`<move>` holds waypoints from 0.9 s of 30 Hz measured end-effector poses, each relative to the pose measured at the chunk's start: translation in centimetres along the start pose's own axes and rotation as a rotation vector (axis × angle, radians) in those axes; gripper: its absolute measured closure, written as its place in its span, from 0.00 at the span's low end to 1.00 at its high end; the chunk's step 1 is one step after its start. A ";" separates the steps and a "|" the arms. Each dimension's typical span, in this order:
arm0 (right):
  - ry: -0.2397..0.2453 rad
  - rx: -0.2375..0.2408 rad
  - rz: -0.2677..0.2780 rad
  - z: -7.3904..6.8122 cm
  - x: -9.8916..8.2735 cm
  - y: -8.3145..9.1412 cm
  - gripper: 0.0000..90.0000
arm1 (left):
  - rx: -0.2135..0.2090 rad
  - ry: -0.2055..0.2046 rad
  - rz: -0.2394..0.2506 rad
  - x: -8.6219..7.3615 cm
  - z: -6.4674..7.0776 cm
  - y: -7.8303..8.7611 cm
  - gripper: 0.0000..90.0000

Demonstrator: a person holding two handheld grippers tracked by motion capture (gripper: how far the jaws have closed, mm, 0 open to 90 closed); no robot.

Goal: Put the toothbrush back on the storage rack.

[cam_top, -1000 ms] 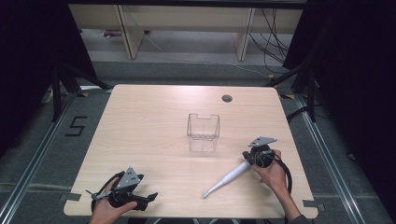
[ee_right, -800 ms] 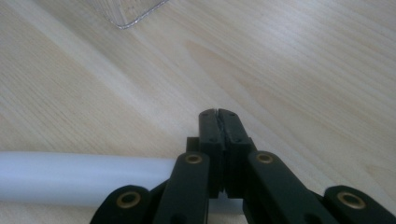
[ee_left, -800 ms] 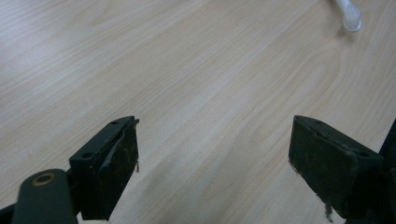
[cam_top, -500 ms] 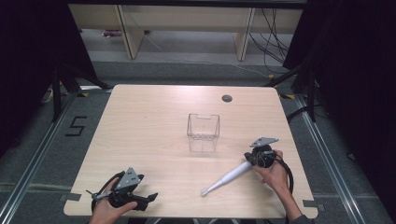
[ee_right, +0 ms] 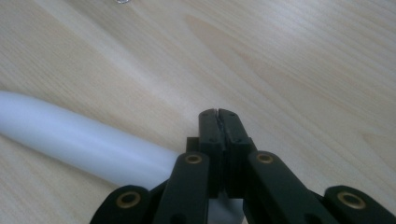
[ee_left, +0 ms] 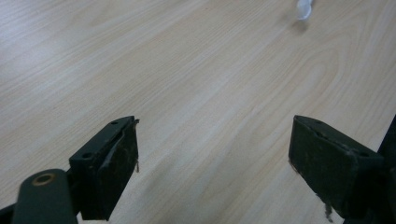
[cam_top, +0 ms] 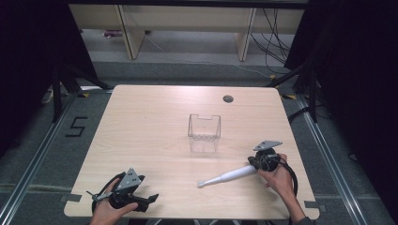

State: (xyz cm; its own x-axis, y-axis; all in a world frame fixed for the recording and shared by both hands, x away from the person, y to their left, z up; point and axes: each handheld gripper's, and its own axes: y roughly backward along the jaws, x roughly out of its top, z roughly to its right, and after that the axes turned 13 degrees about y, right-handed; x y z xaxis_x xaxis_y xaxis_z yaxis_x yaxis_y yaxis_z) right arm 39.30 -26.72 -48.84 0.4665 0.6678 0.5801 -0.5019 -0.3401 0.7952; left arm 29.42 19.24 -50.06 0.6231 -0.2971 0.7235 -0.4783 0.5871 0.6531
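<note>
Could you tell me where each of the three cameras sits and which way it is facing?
High view: above the near edge, looking forward and down on the table; both hands, left gripper and right gripper show.
Left gripper view: rides that gripper, looks along its open jaws across bare wood.
Right gripper view: looks along shut jaws beside the white tube.
Shared: the tube lies in the high and right gripper views.

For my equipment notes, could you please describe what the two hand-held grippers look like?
Both are black. The left hand-held gripper and right hand-held gripper each carry a grey three-cornered plate on top and trail a black cable. Up close, the jaws are blocky, with brass-coloured pivot pins.
</note>
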 end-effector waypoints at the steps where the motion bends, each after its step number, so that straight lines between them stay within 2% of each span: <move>1: -0.008 -0.011 0.018 -0.2 -0.1 -0.1 0.99 | 0.000 0.000 0.000 0.0 0.0 0.0 0.17; 2: -0.011 -0.007 0.015 -0.3 -0.2 0.1 0.99 | 0.000 -0.001 -0.001 0.0 0.0 0.0 0.17; 3: 0.015 -0.002 0.010 -0.2 -0.2 0.3 0.99 | 0.000 -0.001 -0.001 0.0 0.0 0.0 0.17; 4: -0.005 -0.003 0.014 -0.5 -0.2 0.4 0.99 | 0.001 0.001 0.000 0.0 0.0 0.0 0.17; 5: -0.002 0.009 0.000 -0.6 -0.2 0.6 0.99 | 0.000 0.009 0.006 0.0 0.1 -0.1 0.17; 7: -0.019 0.013 0.010 -0.9 -0.3 0.7 0.99 | 0.000 0.009 0.006 0.0 0.0 -0.1 0.17; 9: -0.011 0.023 0.002 -1.0 -0.4 0.8 0.99 | 0.003 0.005 0.001 0.0 0.0 0.0 0.17; 10: 0.037 0.000 0.016 -0.8 -0.5 0.6 0.98 | 0.005 0.000 -0.003 0.0 0.0 0.0 0.17; 11: 0.018 0.003 0.011 -0.9 -0.5 0.7 0.98 | -0.002 0.008 0.003 0.0 0.0 -0.1 0.17; 14: 0.022 0.005 0.014 -1.0 -0.5 0.8 0.98 | 0.010 -0.006 -0.003 0.0 -0.1 -0.1 0.17; 15: 0.035 0.010 -0.001 -1.0 -0.5 0.8 0.98 | 0.000 -0.001 0.001 0.0 0.0 0.0 0.17; 18: 0.030 0.012 -0.010 -1.2 -0.5 0.9 0.98 | 0.012 -0.010 0.004 0.0 0.0 0.1 0.17; 19: 0.051 0.000 -0.007 -1.2 -0.5 0.9 0.98 | 0.013 -0.011 0.002 0.0 -0.1 0.1 0.17; 20: 0.035 0.008 -0.010 -1.3 -0.5 1.0 0.98 | 0.007 -0.004 0.006 -0.1 0.0 0.1 0.17; 23: 0.046 0.011 -0.007 -1.4 -0.6 1.0 0.97 | 0.003 -0.002 0.003 -0.1 0.0 0.0 0.17; 25: 0.022 0.017 -0.002 -1.5 -0.8 1.0 0.97 | 0.004 0.003 0.000 0.0 0.0 0.0 0.17; 27: 0.033 0.018 -0.002 -1.4 -0.9 1.0 0.97 | 0.006 0.000 0.001 0.0 0.0 0.0 0.17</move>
State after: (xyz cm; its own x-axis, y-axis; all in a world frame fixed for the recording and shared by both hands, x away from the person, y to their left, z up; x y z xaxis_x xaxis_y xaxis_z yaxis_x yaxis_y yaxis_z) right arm 37.33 -26.71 -48.84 0.4427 0.6901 0.5725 -0.4874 -0.3507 0.7996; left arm 29.40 19.28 -50.05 0.6226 -0.2963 0.7243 -0.4828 0.5829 0.6535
